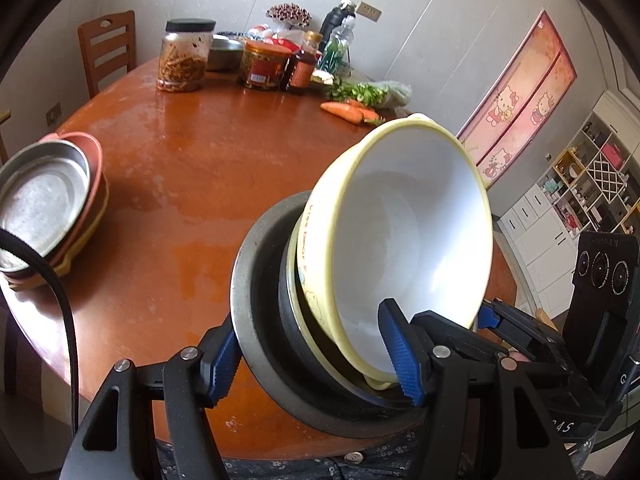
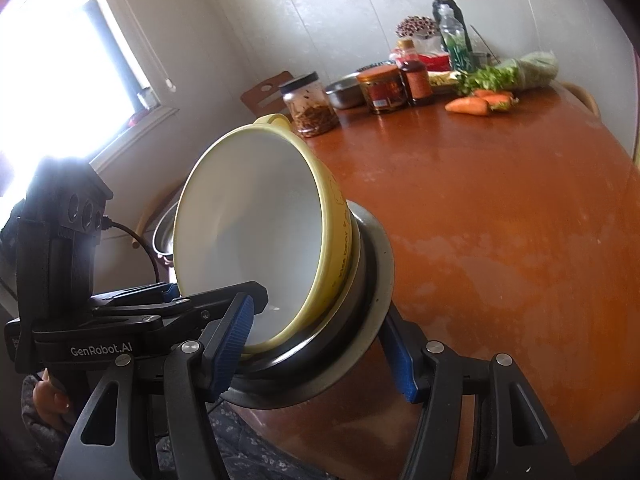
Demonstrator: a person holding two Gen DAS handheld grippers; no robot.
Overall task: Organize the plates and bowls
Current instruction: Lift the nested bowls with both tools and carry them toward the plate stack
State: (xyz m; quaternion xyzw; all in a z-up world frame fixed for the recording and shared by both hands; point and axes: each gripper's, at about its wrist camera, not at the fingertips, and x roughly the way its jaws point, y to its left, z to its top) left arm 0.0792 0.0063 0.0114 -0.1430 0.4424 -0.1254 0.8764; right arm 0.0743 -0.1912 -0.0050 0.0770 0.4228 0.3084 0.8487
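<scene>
A stack of nested bowls is held tilted above the near edge of the round wooden table (image 1: pixel 192 184): a yellow bowl with a white inside (image 1: pixel 404 232) sits in a black bowl, inside a grey metal bowl (image 1: pixel 256 320). My left gripper (image 1: pixel 316 360) is shut on the stack's rims. My right gripper (image 2: pixel 320 352) is shut on the same stack (image 2: pixel 256 236) from the other side. A pile of plates (image 1: pixel 48 200), metal on top of red and yellow ones, sits at the table's left edge.
Jars (image 1: pixel 184 56), bottles (image 1: pixel 304 64), a metal bowl (image 1: pixel 226 52), greens and carrots (image 1: pixel 348 110) crowd the far side of the table. A wooden chair (image 1: pixel 106 46) stands behind it. A pot (image 2: pixel 164 236) sits low beside the table in the right wrist view.
</scene>
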